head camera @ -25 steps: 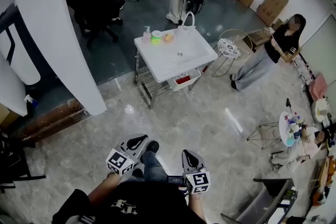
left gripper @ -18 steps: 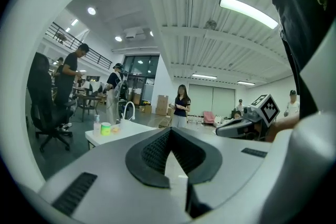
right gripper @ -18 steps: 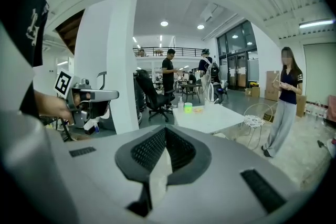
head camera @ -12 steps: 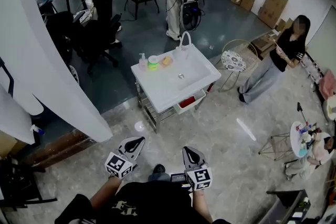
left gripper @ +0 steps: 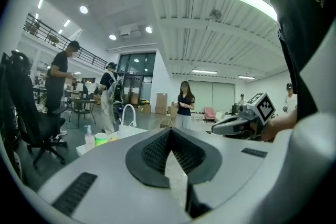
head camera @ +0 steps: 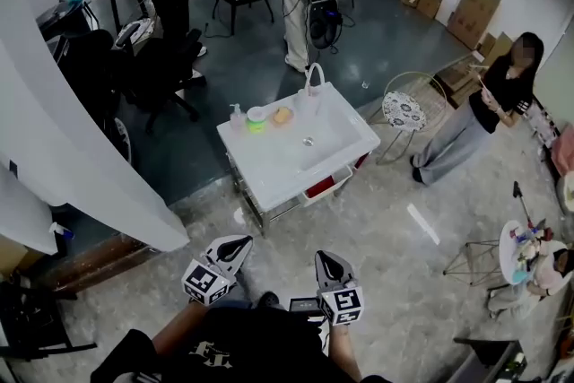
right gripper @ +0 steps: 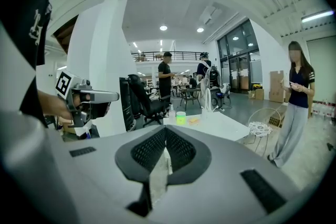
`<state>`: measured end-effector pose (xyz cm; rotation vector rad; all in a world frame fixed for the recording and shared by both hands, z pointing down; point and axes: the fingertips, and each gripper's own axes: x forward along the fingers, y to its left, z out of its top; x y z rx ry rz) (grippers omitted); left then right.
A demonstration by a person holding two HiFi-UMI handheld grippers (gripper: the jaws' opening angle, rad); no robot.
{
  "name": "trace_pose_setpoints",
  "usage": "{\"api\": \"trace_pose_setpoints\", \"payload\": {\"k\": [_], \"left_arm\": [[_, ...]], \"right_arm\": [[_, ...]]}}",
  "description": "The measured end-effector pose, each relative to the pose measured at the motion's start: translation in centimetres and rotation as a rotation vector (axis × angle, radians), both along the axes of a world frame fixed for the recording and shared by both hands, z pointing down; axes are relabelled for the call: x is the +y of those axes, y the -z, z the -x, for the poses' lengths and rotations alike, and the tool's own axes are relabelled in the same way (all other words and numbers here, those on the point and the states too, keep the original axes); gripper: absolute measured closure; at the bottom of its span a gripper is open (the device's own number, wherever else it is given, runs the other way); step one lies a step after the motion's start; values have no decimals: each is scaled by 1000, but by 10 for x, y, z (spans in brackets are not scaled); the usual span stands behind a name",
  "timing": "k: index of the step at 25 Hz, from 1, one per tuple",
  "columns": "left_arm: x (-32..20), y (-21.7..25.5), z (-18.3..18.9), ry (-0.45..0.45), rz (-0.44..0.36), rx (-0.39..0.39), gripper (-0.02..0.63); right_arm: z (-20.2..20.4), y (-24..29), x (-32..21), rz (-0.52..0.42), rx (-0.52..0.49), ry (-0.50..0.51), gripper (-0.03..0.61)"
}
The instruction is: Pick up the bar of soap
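The orange bar of soap (head camera: 282,115) lies at the back of a white sink table (head camera: 269,166), between a green cup (head camera: 256,119) and the white faucet (head camera: 313,85). In the right gripper view the soap (right gripper: 194,120) shows far ahead, beside the cup (right gripper: 181,117). Both grippers are held low in front of the person's body, well short of the table. My left gripper (head camera: 239,245) is shut and empty, and its pads meet (left gripper: 169,131). My right gripper (head camera: 324,259) is likewise shut with nothing in it (right gripper: 166,130).
A soap dispenser (head camera: 236,115) stands left of the cup. A red bin (head camera: 320,187) sits under the table. A white pillar (head camera: 81,157) rises at the left, with an office chair (head camera: 148,58) behind it. A person (head camera: 489,99) stands at the right near a wire stool (head camera: 404,109). Others stand at the back.
The sink table has drawn nearer and lower in the head view as the person walks toward it. Both grippers stay shut and keep their places before the body.
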<state>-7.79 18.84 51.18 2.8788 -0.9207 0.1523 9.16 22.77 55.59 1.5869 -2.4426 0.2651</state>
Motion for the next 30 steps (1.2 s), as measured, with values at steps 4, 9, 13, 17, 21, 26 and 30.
{"api": "trace_pose_setpoints", "payload": {"k": [4, 9, 13, 17, 21, 26, 30], "left_arm": [[-30, -6, -7, -22, 17, -13, 605], [-89, -18, -22, -71, 29, -1, 604], [-151, -10, -34, -124, 32, 2, 605], [-209, -9, -38, -163, 35, -4, 604], [-258, -17, -39, -202, 41, -22, 604], [-310, -22, -23, -211, 74, -16, 604], [-337, -31, -17, -221, 87, -30, 604]], "right_arm": [[-1, -1, -31, 12, -18, -6, 571], [-6, -10, -80, 37, 9, -36, 571], [-8, 2, -140, 34, 29, -62, 571], [-7, 13, -203, 30, 44, -80, 571], [-8, 16, -258, 29, 33, -118, 571], [16, 12, -310, 44, 45, -108, 571], [24, 8, -332, 60, 46, -112, 571]]}}
